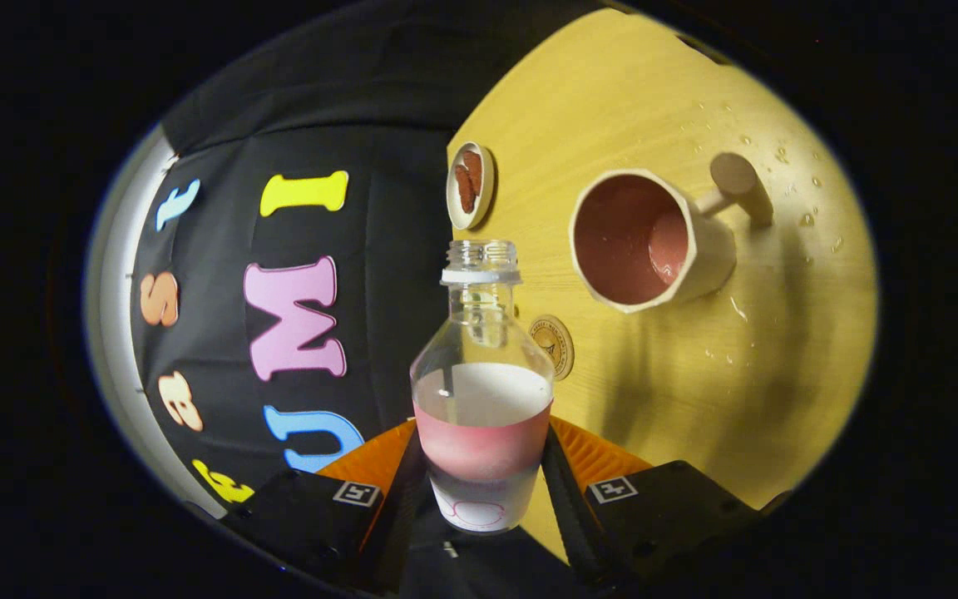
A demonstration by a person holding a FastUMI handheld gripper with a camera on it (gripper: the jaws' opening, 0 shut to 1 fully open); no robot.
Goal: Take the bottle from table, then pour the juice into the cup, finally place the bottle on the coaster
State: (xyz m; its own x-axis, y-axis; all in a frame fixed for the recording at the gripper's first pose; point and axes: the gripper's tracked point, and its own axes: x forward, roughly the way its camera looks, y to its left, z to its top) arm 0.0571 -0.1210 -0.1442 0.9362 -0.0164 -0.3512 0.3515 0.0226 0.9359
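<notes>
Gripper view: we see the wooden counter (662, 91) rolled sideways, so we judge the bottle tipped over for pouring. The cup (649, 241) lies beyond the bottle, handle on its far side, pink juice already inside and drops scattered near it. The bottle (483, 391) sits between our fingers, uncapped, part full; the claw (483, 487) is clamped on its lower body. A small dish (471, 185) lies past the bottle's mouth. The coaster (555, 345) peeks out just behind the bottle's shoulder. Next we must level the bottle and carry it to the coaster.
</notes>
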